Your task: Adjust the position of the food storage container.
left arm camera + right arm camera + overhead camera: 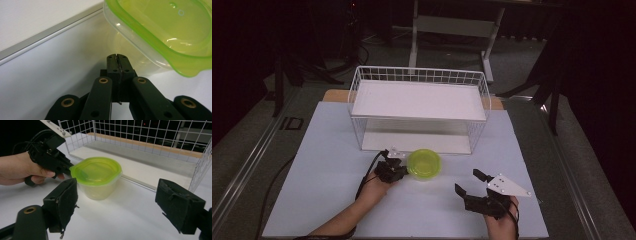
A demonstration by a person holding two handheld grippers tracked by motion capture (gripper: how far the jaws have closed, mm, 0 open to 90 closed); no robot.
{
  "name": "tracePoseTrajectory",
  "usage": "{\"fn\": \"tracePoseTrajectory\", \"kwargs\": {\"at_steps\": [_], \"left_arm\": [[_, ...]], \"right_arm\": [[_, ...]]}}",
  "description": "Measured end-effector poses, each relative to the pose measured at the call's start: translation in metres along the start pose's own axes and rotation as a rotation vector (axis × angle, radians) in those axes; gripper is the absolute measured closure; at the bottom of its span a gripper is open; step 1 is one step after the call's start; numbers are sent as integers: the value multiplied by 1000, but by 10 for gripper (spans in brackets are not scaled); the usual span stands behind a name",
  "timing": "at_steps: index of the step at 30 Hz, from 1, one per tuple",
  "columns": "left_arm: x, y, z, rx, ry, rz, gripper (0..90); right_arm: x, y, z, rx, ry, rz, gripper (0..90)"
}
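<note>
Nearest the camera, the right gripper (472, 184) rests on the white table (322, 165) with its jaws spread wide and nothing between them; it points toward the tub from a little way off. Largest on the table is the white wire rack (419, 107) with two shelves; both shelves look bare, so nothing has been put away yet. Just in front of the rack's lower shelf stands the small clear tub (98, 186); its green lid (96, 170) is on, and through the wall the inside looks empty, though the tint makes that hard to judge. The left gripper (398, 167) sits just beside the tub's left side, its jaws pressed fully together and holding nothing, tips under the lid's rim near the tab. Judging by this, the work is at its start; the tub is ungrasped, with lifting or shelving left to do.
</note>
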State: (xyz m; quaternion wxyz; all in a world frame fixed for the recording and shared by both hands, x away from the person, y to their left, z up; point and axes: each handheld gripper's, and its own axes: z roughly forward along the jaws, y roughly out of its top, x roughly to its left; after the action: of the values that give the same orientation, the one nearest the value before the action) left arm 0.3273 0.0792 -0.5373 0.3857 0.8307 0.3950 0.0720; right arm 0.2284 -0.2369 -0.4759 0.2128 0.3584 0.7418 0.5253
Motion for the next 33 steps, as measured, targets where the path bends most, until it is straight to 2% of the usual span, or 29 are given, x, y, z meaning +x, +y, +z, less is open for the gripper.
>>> {"fn": "tracePoseTrajectory", "kwargs": {"at_steps": [6, 9, 13, 15, 17, 18, 20, 24, 25, 26, 27, 29, 31, 33], "left_arm": [[-1, 1, 2, 0, -4, 8, 900], [1, -1, -2, -13, -16, -9, 900], [3, -6, -14, -25, -12, -12, 824], [4, -9, -22, -39, -21, -23, 753], [5, -13, -31, -54, -32, -28, 637], [4, -14, -34, -58, -35, -27, 570], [3, -17, -43, -71, -39, -15, 502], [3, -24, -61, -126, -97, -12, 290], [3, -24, -61, -126, -97, -12, 236], [6, -27, -69, -161, -139, -20, 236], [7, -29, -74, -178, -147, -18, 127], [7, -31, -80, -212, -168, -38, 39], [6, -32, -88, -251, -183, -48, 20], [3, -31, -96, -291, -172, -34, 20]], "right_arm": [[0, 0, 0, 1, -4, -8, 179], [0, 0, 0, 2, -6, -10, 179], [0, 0, 0, 7, -4, -11, 179], [2, 0, 1, 17, 0, -17, 179], [3, 0, 2, 23, 4, -19, 179], [4, 0, 3, 26, 5, -27, 179], [6, 0, 3, 28, 3, -35, 179], [8, 1, 3, 35, 6, -44, 178], [8, 1, 3, 35, 6, -44, 178], [8, 1, 4, 38, 8, -44, 179], [9, 1, 5, 46, 9, -45, 178], [10, 1, 5, 50, 14, -45, 178], [12, 2, 5, 53, 18, -46, 178], [13, 5, 4, 48, 23, -42, 178]]}}
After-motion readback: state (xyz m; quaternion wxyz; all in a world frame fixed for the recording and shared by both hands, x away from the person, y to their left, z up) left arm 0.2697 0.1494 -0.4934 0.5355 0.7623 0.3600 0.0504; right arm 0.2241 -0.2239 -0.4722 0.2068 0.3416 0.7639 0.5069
